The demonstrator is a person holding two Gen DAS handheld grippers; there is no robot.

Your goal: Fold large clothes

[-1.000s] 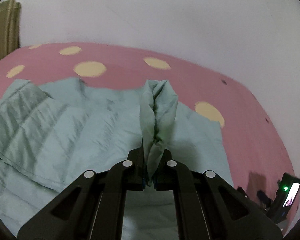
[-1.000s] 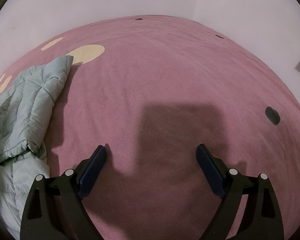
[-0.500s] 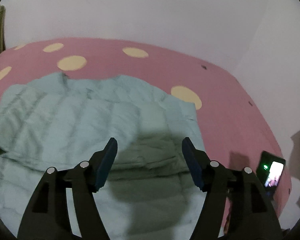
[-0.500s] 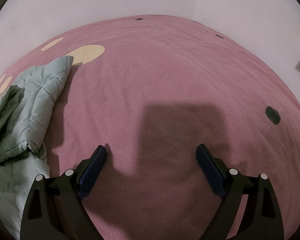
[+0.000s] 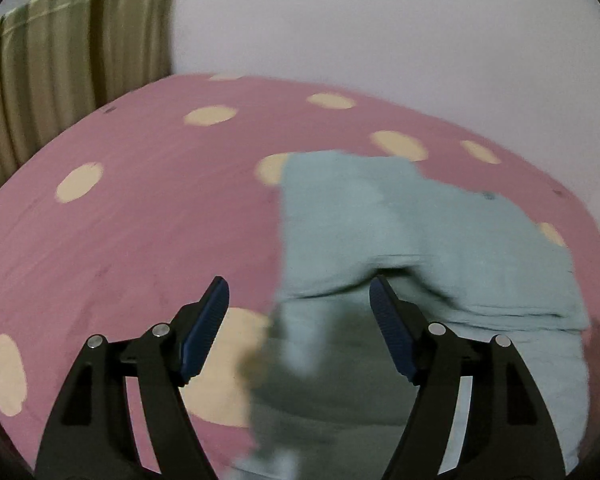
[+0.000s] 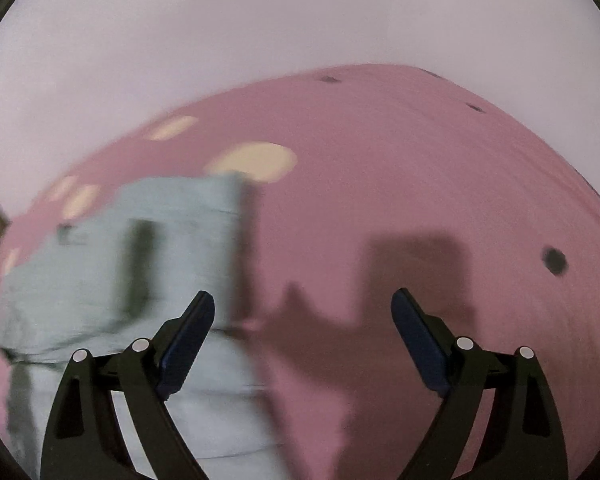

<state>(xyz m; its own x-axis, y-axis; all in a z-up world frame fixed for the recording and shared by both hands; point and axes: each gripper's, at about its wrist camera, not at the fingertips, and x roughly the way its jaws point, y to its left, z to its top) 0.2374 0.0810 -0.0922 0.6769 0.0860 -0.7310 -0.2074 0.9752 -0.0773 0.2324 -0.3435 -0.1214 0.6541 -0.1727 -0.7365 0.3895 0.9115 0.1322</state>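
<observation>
A pale green quilted garment (image 5: 420,240) lies folded on a pink bed sheet with cream dots (image 5: 140,216). My left gripper (image 5: 299,304) is open and empty, above the garment's left edge. In the right wrist view the garment (image 6: 140,256) lies at the left, blurred by motion. My right gripper (image 6: 303,316) is open and empty, with its left finger over the garment's right edge and its right finger over the bare sheet (image 6: 420,184).
A striped green curtain (image 5: 68,64) hangs at the far left behind the bed. White walls (image 5: 380,20) border the bed at the back. Small dark spots (image 6: 555,261) mark the sheet on the right.
My left gripper let go of the bunched garment fabric, opened and swung left. My right gripper moved left toward the garment, still open. Both views are blurred by motion now.
</observation>
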